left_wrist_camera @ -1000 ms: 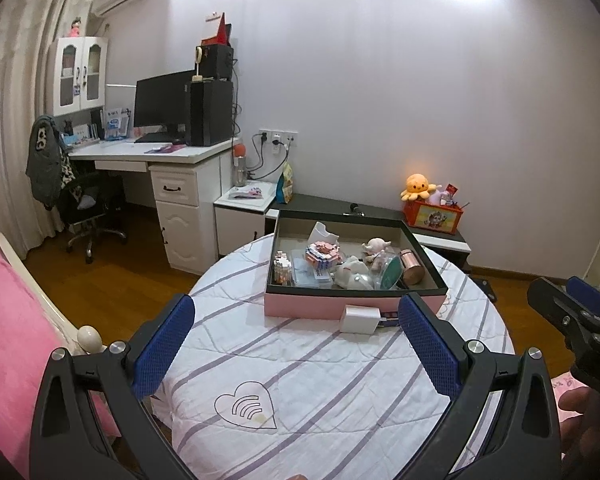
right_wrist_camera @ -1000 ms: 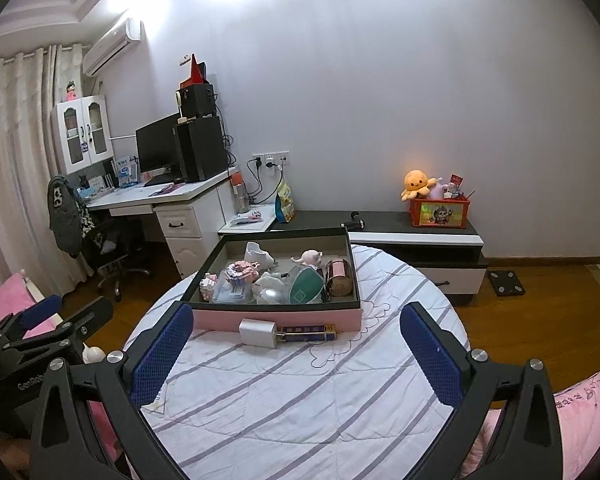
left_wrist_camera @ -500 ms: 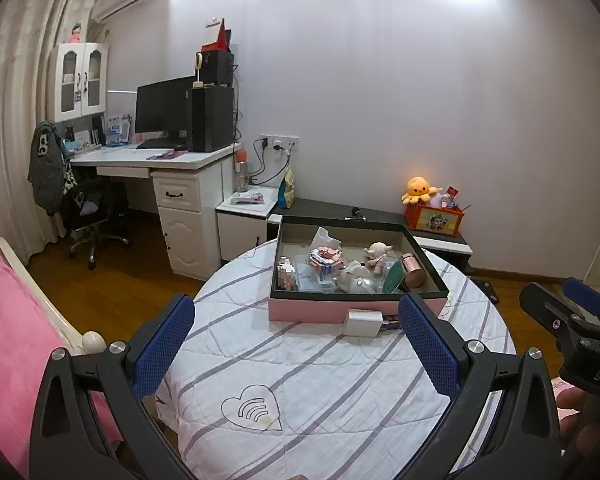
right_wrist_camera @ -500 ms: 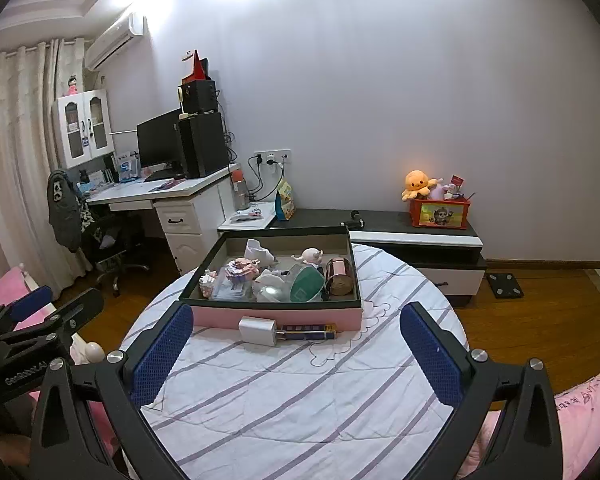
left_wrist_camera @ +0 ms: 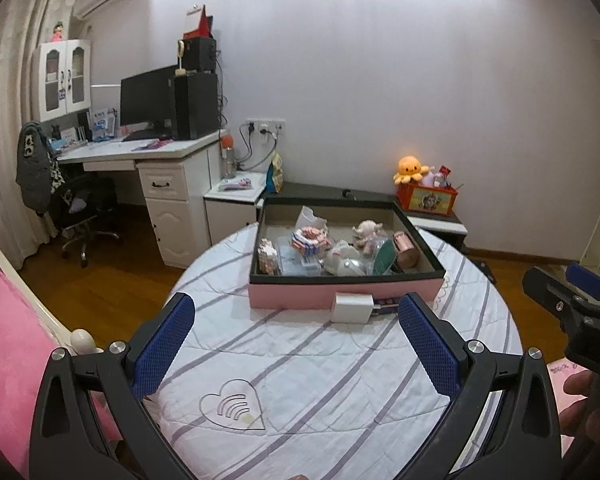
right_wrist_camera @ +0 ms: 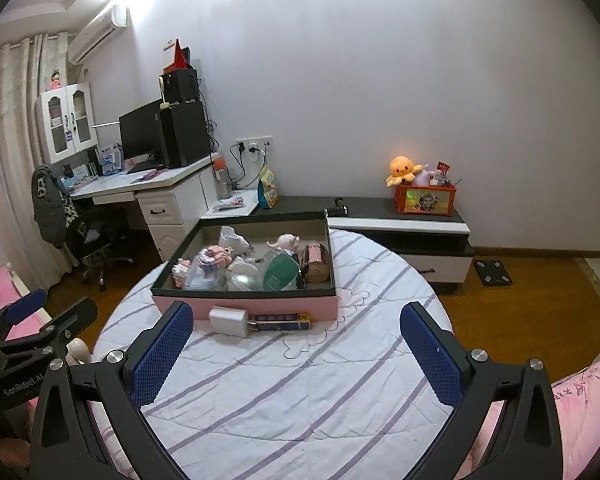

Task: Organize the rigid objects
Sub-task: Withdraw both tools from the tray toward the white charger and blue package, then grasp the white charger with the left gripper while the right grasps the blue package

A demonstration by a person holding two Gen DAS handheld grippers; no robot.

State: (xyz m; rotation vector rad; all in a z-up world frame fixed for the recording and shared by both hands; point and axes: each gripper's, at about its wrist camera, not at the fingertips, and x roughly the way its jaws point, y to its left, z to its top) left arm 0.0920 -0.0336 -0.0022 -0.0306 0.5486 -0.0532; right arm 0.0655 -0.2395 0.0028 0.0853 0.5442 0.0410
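Observation:
A pink box with a dark rim (left_wrist_camera: 300,298) (right_wrist_camera: 260,304) stands on a round table with a striped white cloth (left_wrist_camera: 308,372) (right_wrist_camera: 300,392). It holds several small items, among them a copper can (left_wrist_camera: 406,248) (right_wrist_camera: 315,262) and a green disc (left_wrist_camera: 384,256) (right_wrist_camera: 280,274). A white charger block (left_wrist_camera: 353,307) (right_wrist_camera: 229,321) and a blue-and-yellow bar (right_wrist_camera: 282,321) lie on the cloth against the box's front. My left gripper (left_wrist_camera: 296,344) and my right gripper (right_wrist_camera: 296,354) are both open and empty, held above the near side of the table.
A white desk with a monitor (left_wrist_camera: 148,100) and a swivel chair (left_wrist_camera: 80,208) stand at the left. A low cabinet (right_wrist_camera: 396,224) with an orange plush (right_wrist_camera: 404,168) lines the back wall. Pink bedding (left_wrist_camera: 8,340) lies at the left. The floor is wood.
Both grippers have drawn back and risen a little, so the table and box look slightly farther away. Both stay open and empty.

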